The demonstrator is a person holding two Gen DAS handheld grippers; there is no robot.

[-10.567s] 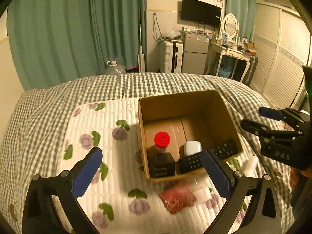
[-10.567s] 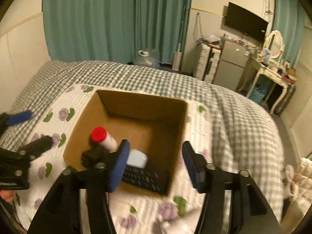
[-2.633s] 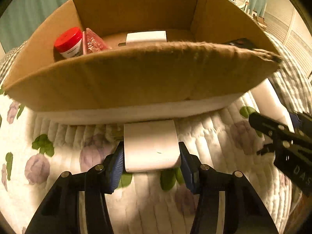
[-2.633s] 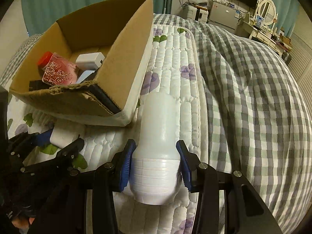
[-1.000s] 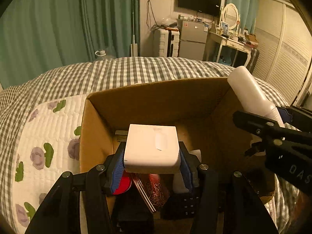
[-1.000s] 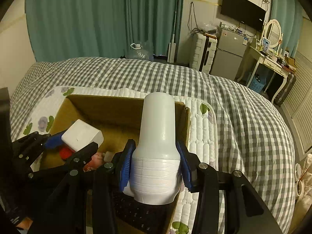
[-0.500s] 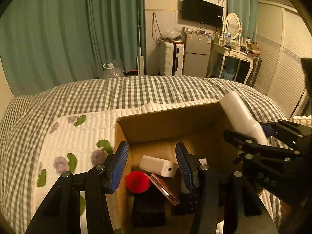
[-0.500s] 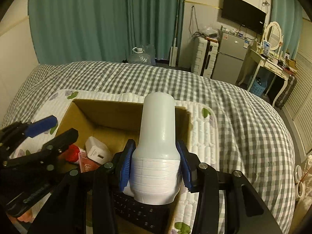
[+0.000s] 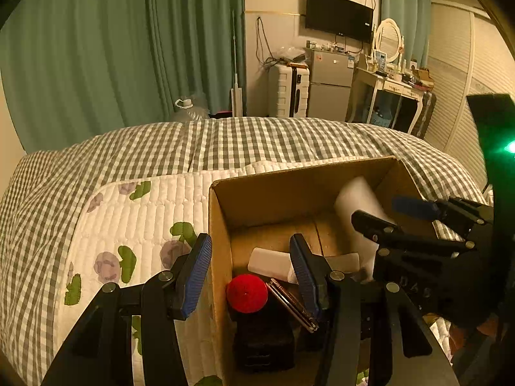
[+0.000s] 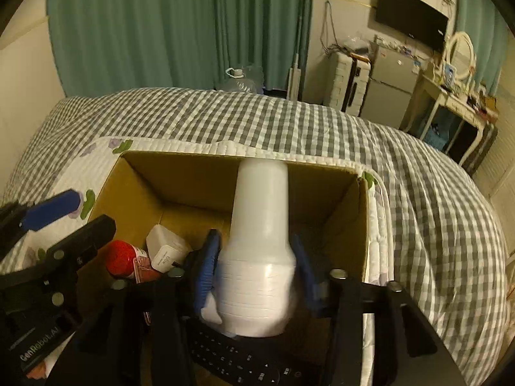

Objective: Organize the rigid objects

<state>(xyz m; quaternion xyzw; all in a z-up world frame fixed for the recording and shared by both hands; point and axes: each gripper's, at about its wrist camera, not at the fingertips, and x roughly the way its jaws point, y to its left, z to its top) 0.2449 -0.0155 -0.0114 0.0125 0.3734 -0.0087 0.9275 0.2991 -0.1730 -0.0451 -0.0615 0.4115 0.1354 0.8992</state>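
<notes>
Over on the left, the bed's flowered quilt (image 9: 135, 212) is lying bare beside the cardboard box (image 9: 222, 225), so the sorting looks to me nearly finished. Inside the box, from its left corner, a red-capped jar (image 10: 120, 257), a thin patterned case (image 9: 291, 302) and a white block (image 10: 167, 246) are sitting together, with a black remote (image 10: 244, 365) lying along the near edge. The left gripper (image 9: 249, 270) is hovering above the box's left wall, its blue fingers standing wide apart and gripping nothing, one outside the wall and one over the contents. Further right, the right gripper (image 10: 257, 273) is reaching in over the near edge, tilted slightly down, its fingers pressing on the wide ribbed base of the white bottle (image 10: 260, 225). The bottle is hanging inside the box's right half, neck pointing at the far wall. I'd say only lowering and releasing it is left.
</notes>
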